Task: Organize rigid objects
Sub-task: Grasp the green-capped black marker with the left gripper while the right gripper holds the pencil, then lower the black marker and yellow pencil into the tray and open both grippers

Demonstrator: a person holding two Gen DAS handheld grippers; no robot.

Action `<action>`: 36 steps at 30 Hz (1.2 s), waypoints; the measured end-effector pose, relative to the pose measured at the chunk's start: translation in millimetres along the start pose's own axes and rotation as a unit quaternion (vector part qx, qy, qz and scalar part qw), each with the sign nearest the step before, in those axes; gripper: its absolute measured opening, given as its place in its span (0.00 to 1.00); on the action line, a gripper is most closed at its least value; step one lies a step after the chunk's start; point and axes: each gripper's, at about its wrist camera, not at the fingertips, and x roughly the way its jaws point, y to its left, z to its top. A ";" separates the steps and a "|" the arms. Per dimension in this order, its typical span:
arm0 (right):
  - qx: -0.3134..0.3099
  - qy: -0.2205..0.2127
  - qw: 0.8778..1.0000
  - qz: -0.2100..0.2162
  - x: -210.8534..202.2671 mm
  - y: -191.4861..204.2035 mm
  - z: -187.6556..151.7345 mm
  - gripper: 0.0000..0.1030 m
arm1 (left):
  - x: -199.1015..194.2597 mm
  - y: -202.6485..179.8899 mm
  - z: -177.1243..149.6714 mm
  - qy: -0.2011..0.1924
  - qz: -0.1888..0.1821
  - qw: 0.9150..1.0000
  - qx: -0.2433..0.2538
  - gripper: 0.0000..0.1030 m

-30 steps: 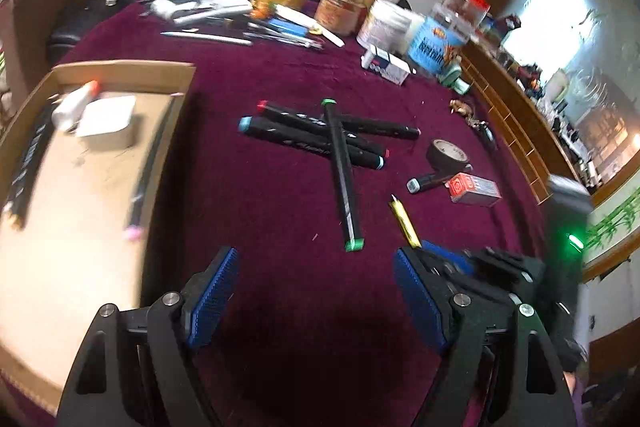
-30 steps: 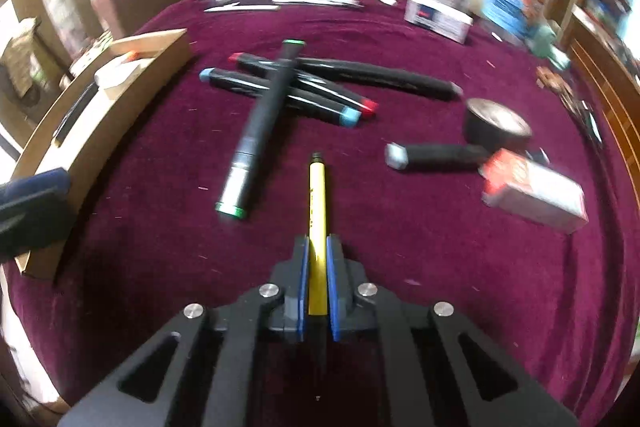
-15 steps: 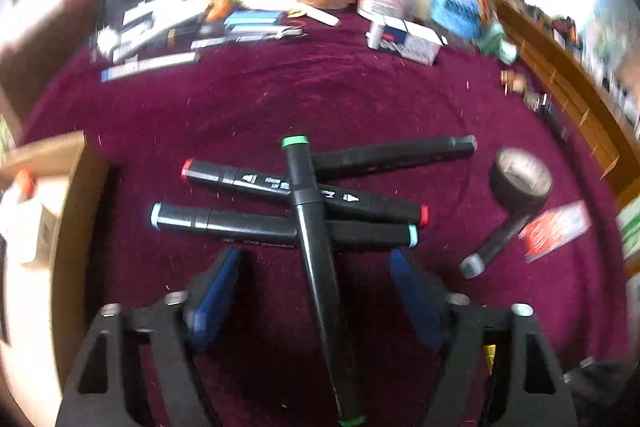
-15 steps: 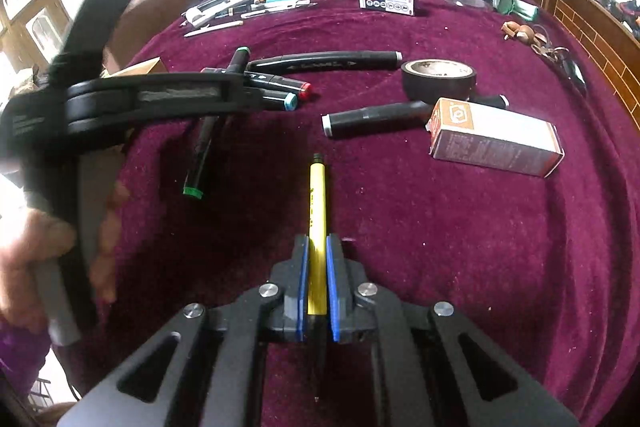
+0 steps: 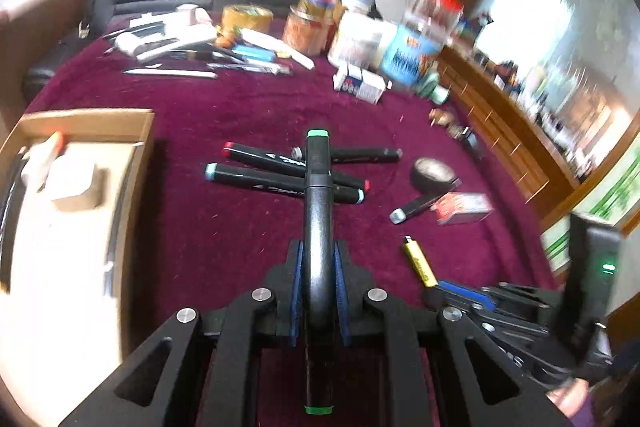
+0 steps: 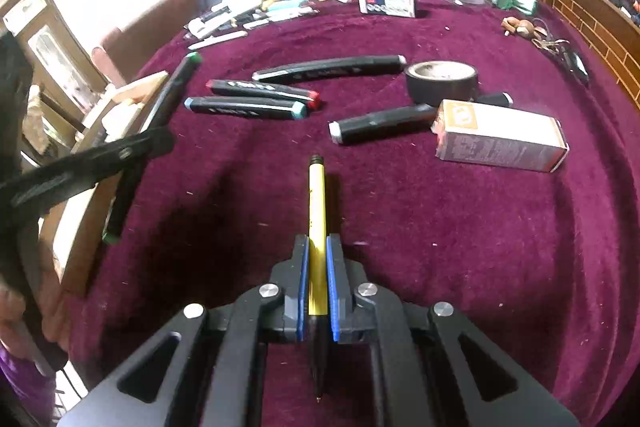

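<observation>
My left gripper [image 5: 318, 259] is shut on a black green-capped marker [image 5: 318, 195] and holds it above the purple cloth; the marker also shows in the right wrist view [image 6: 168, 99]. My right gripper [image 6: 317, 255] is shut on a yellow pen [image 6: 316, 195]; the pen also shows in the left wrist view [image 5: 418, 263]. On the cloth lie a red-capped marker [image 6: 264, 91], a teal-capped marker [image 6: 244, 107], a grey-capped marker [image 6: 332, 69] and a shorter marker [image 6: 380, 125]. A cardboard box [image 5: 80, 211] with several items inside stands at the left.
A black tape roll [image 6: 442, 77] and a small carton [image 6: 500, 137] lie at the right. Jars, tape, pens and small boxes [image 5: 360, 39] crowd the table's far edge. A wooden rail [image 5: 520, 147] runs along the right.
My left gripper closed on the green-capped marker and lifted it off the other markers. My right gripper still holds the yellow pen.
</observation>
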 end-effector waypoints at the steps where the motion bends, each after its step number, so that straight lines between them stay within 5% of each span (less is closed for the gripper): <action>1: -0.001 -0.001 1.000 0.005 -2.5 3.9 1.0 0.08 | -9.3 5.4 -1.9 -0.005 -0.011 1.000 -0.012 0.13; 9: -0.008 0.003 0.997 0.071 -16.4 43.6 14.3 0.08 | -72.4 54.9 -10.3 -0.029 -0.017 0.997 -0.064 0.13; 18: -0.044 0.017 0.988 0.146 -5.6 128.6 48.3 0.08 | -105.1 133.2 -9.1 -0.034 0.073 0.992 -0.099 0.14; 28: -0.033 0.080 0.978 0.189 55.4 198.0 68.8 0.08 | -66.7 191.0 -9.9 0.037 0.098 0.985 -0.134 0.14; 36: -0.026 0.120 0.977 0.172 106.6 231.5 78.7 0.08 | -42.3 204.8 -4.9 0.057 0.121 0.982 -0.130 0.14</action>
